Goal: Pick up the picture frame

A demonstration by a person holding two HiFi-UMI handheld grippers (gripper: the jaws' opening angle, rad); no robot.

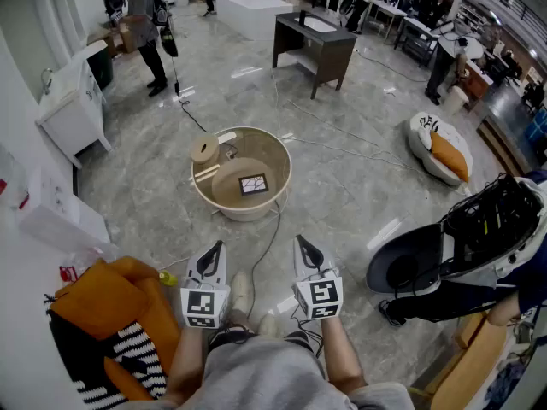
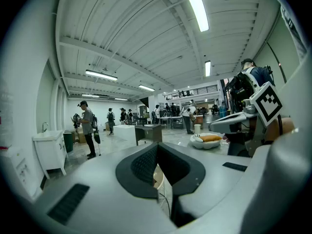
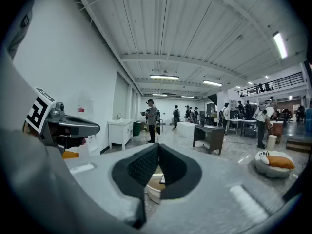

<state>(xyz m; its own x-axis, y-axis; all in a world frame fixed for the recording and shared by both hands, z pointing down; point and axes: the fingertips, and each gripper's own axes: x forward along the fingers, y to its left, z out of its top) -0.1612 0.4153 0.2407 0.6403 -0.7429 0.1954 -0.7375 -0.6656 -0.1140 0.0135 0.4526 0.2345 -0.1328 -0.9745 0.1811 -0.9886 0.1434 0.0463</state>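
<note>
Since it lies flat on the bottom of the round beige plastic tub [image 1: 287, 165], the small dark-rimmed rectangular picture frame [image 1: 253, 184] has to be reached from above and from the person's side of the rim. In the head view its long axis runs roughly across the picture, slightly tilted, so the shorter span faces the person. A flat beige roll [image 1: 204, 149] rests at the tub's far-left rim, apart from the frame. The tub stands on the grey marble floor [image 1: 359, 186], straight ahead of the person and well apart from both tools.

The frame sits about midway between the lines of the two tools, so neither is clearly nearer. The left gripper [image 1: 218, 246] and the right gripper [image 1: 299, 240] are held side by side close to the body, pointing forward towards the tub. Each has its jaws pressed together at the tips with nothing between them.

Only the head view shows the frame whole and its lie inside the tub. The two gripper views look nearly level across the room; each shows only a sliver of the tub's pale wall below its closed tips, and the right one a dark corner that may be the frame.
</note>
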